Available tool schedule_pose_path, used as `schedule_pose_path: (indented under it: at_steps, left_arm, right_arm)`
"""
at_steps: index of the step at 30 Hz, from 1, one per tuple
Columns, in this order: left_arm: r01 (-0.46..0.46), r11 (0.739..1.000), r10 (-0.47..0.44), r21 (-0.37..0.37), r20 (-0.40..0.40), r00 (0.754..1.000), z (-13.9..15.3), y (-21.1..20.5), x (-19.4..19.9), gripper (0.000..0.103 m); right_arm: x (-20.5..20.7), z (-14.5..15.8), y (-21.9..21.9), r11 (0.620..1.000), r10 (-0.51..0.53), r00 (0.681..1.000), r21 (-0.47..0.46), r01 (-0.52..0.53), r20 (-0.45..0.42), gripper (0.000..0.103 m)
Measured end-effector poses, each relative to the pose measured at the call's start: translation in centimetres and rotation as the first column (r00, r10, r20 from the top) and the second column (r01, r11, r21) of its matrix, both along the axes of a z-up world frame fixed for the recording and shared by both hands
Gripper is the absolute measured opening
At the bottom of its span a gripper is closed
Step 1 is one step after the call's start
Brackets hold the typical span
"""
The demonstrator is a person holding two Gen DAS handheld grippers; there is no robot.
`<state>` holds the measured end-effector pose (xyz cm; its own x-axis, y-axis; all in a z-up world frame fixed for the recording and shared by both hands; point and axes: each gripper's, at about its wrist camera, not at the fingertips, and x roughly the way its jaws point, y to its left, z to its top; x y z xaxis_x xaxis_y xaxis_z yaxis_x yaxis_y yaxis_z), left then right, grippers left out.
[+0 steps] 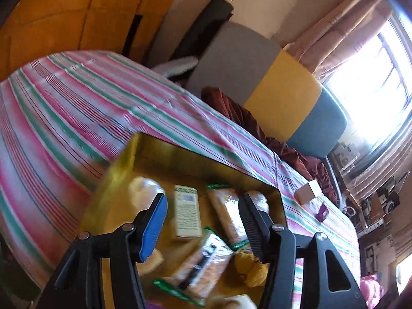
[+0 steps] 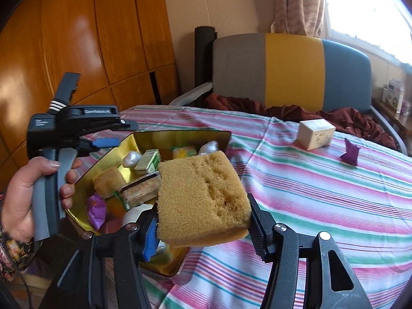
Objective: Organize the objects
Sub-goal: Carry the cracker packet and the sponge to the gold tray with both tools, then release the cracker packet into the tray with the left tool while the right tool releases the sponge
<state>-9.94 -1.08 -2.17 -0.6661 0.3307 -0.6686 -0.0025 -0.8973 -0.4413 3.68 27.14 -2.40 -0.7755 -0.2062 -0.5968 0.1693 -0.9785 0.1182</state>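
- The right tongs [image 2: 203, 228] hold a tan sponge [image 2: 203, 195], pinched between the blue pad and the black ribbed pad; the sponge hangs in the air above the near right corner of a gold tin [image 2: 85, 172]
- The left tongs [image 1: 203, 221] stand well apart with nothing between the pads, hovering over the tin's [image 1: 113, 177] inside
- A hand [image 2: 23, 200] grips the grey handle of the left tongs [image 2: 105, 141], seen at the left edge of the right wrist view
- The tin sits on a table covered with a pink, green and white striped cloth [image 2: 322, 195], close to the table's near edge
- Inside the tin lie biscuit packets with green ends [image 1: 226, 211], a small printed carton [image 1: 186, 213], a ball of mustard yarn [image 1: 251, 267], a purple wrapper [image 2: 96, 211] and pale rounded lumps [image 2: 131, 158]
- Toward the far right of the table, well apart from the tin, stand a small cream box [image 2: 316, 134] and a folded purple scrap [image 2: 350, 153]
- Behind the table stands a chair [image 2: 293, 72] with a grey, yellow and blue back, a dark red cloth [image 2: 283, 108] draped on its seat
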Motion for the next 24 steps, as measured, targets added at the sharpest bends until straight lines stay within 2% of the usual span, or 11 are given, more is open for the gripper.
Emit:
schedule_pose_path:
  at_steps: [5, 10, 17, 24]
  left_arm:
    - [-0.049, 0.997, 0.046, -0.052, -0.068, 0.997, 1.5, -2.3, 0.8, 0.058]
    - [-0.081, 0.995, 0.074, -0.061, -0.113, 0.991, 3.6, -3.5, 1.1, 0.058]
    - [-0.088, 0.995, 0.082, -0.039, -0.145, 0.986, 5.2, -4.4, 1.4, 0.058]
    - [-0.110, 0.994, 0.108, -0.008, -0.143, 0.984, 5.6, -5.2, 1.5, 0.058]
  right_arm:
    - [-0.7, -0.4, -2.1, 0.998, 0.063, 0.997, -0.028, -0.061, 0.049, 0.059]
    - [-1.4, -0.6, -5.7, 0.987, 0.162, 0.982, -0.030, -0.160, 0.097, 0.059]
    - [-1.9, -1.0, -10.3, 0.965, 0.262, 0.956, -0.039, -0.259, 0.129, 0.059]
    - [-2.2, -2.7, -12.1, 0.959, 0.285, 0.941, -0.044, -0.281, 0.181, 0.061]
